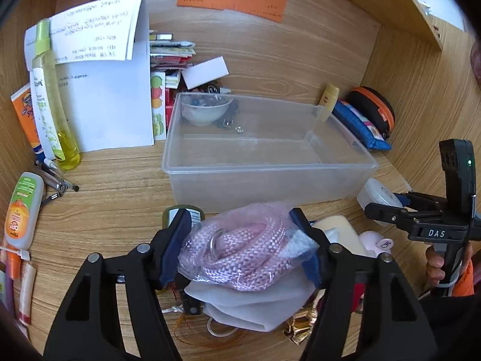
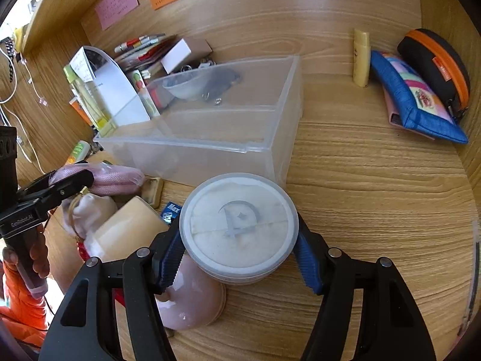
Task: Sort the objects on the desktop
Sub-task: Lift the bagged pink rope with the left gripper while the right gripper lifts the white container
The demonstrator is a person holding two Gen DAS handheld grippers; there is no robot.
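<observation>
Left gripper point(image 1: 240, 240) clamps bagged rope point(image 1: 240, 258); right gripper point(image 2: 239, 249) seemingly grips tub point(image 2: 239, 227).

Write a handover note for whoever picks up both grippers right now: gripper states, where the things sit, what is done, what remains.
Left gripper: shut on the bagged pink rope, above the clutter in front of the clear bin.
Right gripper: shut on the round lidded tub, just in front of the bin.
Done: both items gripped; bin's near compartment looks empty.
Left: put both in the bin, then sort the white pouch, cream block and pink piece.
</observation>
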